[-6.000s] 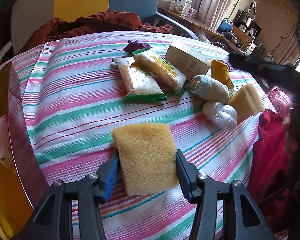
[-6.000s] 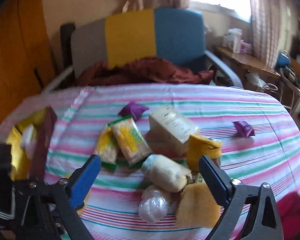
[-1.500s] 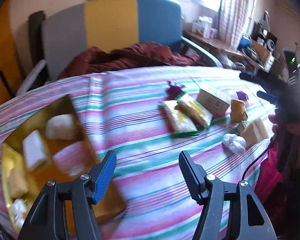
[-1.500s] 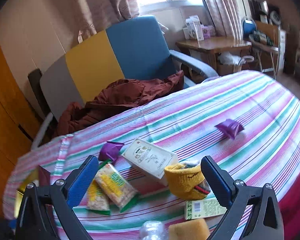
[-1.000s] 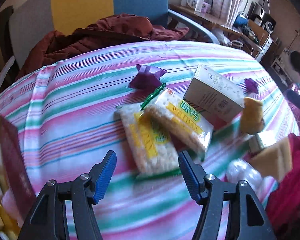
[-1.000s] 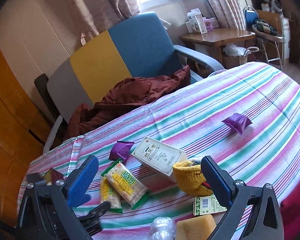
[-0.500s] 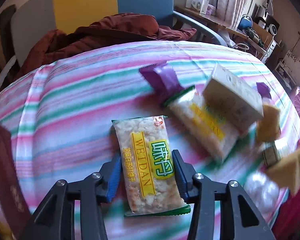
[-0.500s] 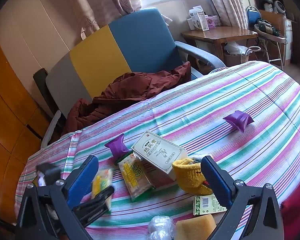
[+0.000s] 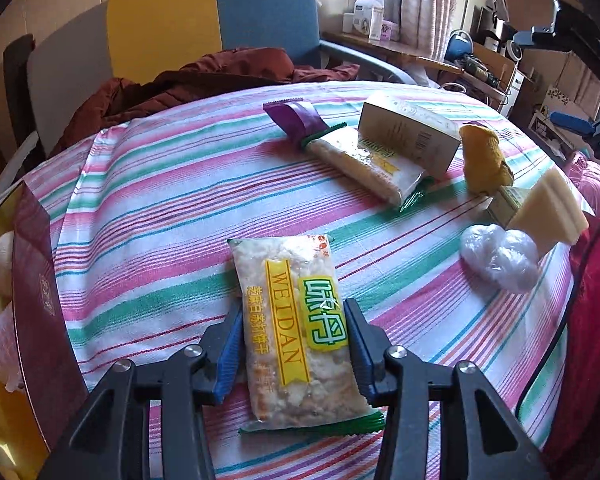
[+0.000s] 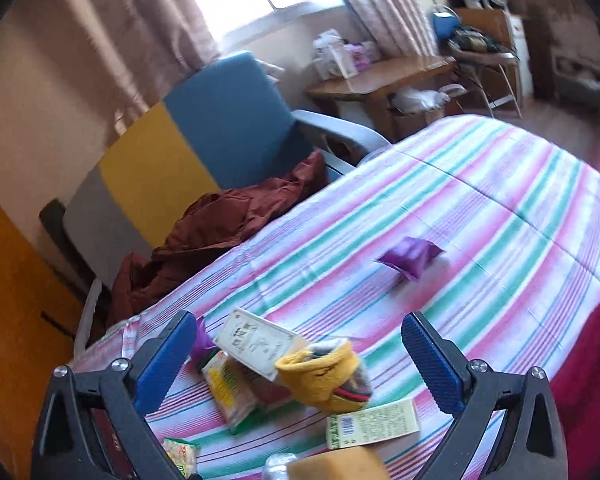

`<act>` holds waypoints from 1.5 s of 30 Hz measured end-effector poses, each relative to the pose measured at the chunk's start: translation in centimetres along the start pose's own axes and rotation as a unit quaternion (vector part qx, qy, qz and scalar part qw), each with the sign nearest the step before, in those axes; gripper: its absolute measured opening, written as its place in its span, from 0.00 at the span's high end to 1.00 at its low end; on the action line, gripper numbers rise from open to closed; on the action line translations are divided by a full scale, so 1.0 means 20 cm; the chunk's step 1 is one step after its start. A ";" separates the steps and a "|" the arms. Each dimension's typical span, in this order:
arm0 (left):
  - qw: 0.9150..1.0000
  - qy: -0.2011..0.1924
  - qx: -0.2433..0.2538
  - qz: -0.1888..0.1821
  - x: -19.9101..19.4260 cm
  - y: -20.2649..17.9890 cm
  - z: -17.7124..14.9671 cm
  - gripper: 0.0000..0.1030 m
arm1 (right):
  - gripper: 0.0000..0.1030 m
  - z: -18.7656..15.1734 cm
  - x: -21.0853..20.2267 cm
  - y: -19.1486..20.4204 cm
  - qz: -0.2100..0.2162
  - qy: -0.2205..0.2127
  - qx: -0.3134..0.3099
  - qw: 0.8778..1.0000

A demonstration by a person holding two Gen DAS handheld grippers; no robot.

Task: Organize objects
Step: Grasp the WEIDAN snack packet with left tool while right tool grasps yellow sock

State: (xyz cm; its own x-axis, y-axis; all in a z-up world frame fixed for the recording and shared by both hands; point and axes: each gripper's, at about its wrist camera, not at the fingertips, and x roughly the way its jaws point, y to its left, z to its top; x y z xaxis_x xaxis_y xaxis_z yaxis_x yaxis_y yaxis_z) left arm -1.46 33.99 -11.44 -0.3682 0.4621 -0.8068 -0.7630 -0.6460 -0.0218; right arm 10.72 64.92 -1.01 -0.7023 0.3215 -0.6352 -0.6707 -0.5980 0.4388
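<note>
Blue-padded left gripper (image 9: 294,350) jaws clamp the WEIDAN rice-cracker packet (image 9: 296,332); right gripper (image 10: 296,364) jaws gape empty.

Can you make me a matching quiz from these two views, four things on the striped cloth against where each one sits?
Things:
1. WEIDAN snack pack
2. crumpled clear plastic bag
3. lone purple sachet
4. yellow sock

Places:
A. alone on bare stripes, far from the pile
B. between the left tool's pads
C. beside the yellow sponge
D. against the cream carton

Pairs: 1-B, 2-C, 3-A, 4-D
</note>
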 end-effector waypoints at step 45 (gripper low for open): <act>0.999 -0.046 -0.027 -0.009 -0.27 0.06 -0.04 0.56 | 0.65 -0.07 0.11 0.11 -0.070 0.031 -0.123 0.989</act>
State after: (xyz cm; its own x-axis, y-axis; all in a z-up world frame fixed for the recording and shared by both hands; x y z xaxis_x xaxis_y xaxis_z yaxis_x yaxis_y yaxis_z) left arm 0.04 30.15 -7.58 -0.4040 0.5257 -0.7487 -0.7411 -0.6679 -0.0690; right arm 8.00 63.33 -2.41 -0.5857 0.3717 -0.7203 -0.6757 -0.7147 0.1807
